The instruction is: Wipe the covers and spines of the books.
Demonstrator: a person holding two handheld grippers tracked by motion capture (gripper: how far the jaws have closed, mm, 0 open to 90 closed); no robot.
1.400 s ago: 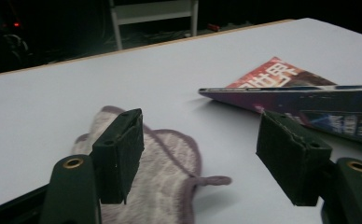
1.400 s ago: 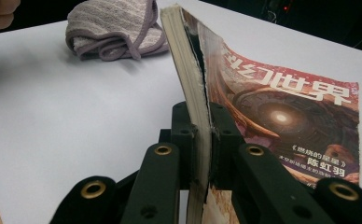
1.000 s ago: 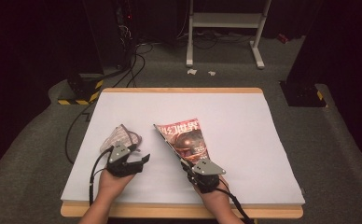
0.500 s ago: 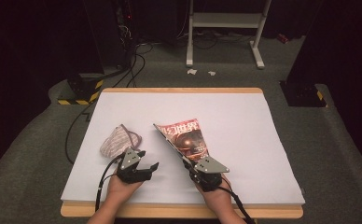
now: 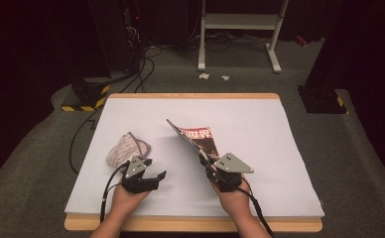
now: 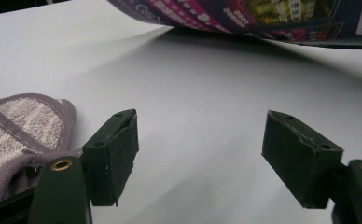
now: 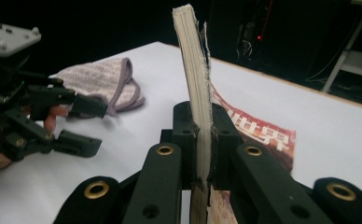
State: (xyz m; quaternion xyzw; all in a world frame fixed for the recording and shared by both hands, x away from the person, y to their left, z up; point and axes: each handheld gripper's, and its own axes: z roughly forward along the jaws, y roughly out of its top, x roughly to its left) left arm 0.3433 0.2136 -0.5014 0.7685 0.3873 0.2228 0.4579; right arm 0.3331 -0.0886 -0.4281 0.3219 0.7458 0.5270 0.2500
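Table (image 5: pixel 260 198), magazine (image 7: pixel 195 88) page-edges clamped.

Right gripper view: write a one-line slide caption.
Right gripper clamps thick red-covered magazine upright on white table.

On the table (image 5: pixel 280 198), a cloth (image 5: pixel 127 148) lies left of centre, towards the near edge. A magazine (image 5: pixel 200 141) sits to its right, well apart from it, tilted up on one side with part of it off the surface. The left gripper (image 5: pixel 157 177) is just in front of the cloth, on the near side, between the cloth and the magazine. The right gripper (image 5: pixel 211 166) is at the magazine's near end, right of the left gripper. Behind the table, a stand (image 5: pixel 240 22) rests on the floor, with cables (image 5: pixel 146 59) to its left.
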